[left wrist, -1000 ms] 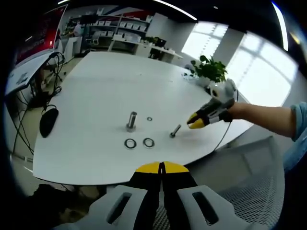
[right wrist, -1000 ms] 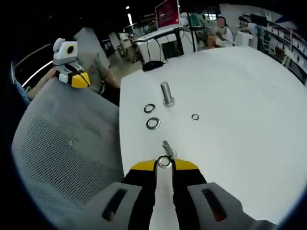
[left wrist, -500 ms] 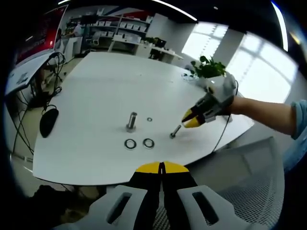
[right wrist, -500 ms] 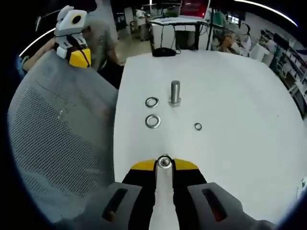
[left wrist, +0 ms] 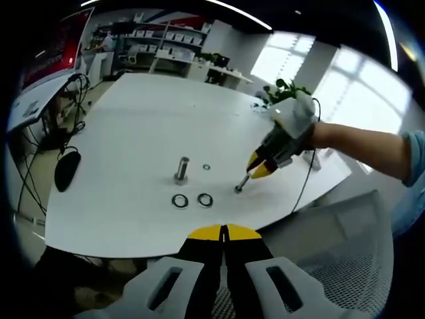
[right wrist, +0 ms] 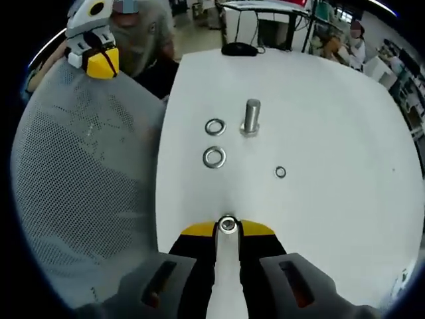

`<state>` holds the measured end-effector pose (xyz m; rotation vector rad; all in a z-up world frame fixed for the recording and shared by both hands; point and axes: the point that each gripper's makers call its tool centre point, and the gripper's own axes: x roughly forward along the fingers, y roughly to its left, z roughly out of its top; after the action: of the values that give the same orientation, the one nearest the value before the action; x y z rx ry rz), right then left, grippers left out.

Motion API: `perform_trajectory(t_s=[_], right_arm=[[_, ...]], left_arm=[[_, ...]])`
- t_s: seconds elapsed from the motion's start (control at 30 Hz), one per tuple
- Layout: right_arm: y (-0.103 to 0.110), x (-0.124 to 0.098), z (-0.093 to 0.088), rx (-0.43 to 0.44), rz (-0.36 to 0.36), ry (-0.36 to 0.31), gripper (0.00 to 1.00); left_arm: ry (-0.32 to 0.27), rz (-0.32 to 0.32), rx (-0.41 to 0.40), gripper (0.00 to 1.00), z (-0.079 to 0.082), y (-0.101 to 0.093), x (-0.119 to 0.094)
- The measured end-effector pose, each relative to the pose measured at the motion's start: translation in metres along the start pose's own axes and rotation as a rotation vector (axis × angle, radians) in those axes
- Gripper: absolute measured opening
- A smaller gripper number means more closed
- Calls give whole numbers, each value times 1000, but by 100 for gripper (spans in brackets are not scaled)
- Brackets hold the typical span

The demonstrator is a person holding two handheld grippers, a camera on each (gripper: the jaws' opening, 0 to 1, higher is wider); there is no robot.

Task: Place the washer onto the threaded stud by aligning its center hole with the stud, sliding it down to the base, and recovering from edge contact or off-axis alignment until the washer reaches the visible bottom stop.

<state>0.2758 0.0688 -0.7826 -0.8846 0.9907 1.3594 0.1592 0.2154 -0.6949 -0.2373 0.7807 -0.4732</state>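
Right gripper (right wrist: 227,229), low centre of the right gripper view: my fingers (right wrist: 199,232) are nearly closed on the top of a small bolt (right wrist: 228,224), its round end showing in the narrow gap at the tips. In the left gripper view the same right gripper (left wrist: 257,169) sits right of centre, tips down on the small bolt (left wrist: 240,185), which leans on the white bench (left wrist: 133,126).

Left gripper (left wrist: 224,234), bottom centre of the left gripper view: fingers pressed together, nothing held, hanging off the near bench edge over a mesh chair (left wrist: 345,266). In the right gripper view it appears upper left (right wrist: 99,63), beyond the chair back (right wrist: 80,199).

Past my right tips, mid-frame: two washers, a near washer (right wrist: 214,157) and a far washer (right wrist: 214,126), both flat on the bench (right wrist: 332,119). Just right of the far one stands the upright stud (right wrist: 251,117) on its nut base. A small ring (right wrist: 280,172) lies apart to the right. No washer on the stud yet, I judge.

Step in hand, as I read it: dealing with the small bolt. To do it well, keep the grip square on the head and lift straight. For the washer, pinch one rim edge, keep it level, centre the hole over the stud tip before lowering; if it catches, back off and re-level.

Far edge, top of frame: a dark mouse (right wrist: 239,48).
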Motion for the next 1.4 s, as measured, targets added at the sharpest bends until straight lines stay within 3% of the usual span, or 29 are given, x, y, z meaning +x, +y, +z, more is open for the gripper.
perform_trajectory(t_s=[0.77,1.07,1.17,1.27,1.4], right_arm=[[-1,44,-17,-8,-11,123,13],[-2,48,-19,-14,-7,137,14],[-2,47,-19,-19,-14,142,18],[-4,46,-21,5,-16,140,28],[-9,41,-20,45,-17,109,29]], left_arm=[[13,-9,3,0,-2,-1,1],[9,-12,2,0,-1,-1,1],[9,-13,2,0,-1,-1,1],[9,-13,2,0,-1,-1,1],[8,-13,3,0,-1,-2,1]])
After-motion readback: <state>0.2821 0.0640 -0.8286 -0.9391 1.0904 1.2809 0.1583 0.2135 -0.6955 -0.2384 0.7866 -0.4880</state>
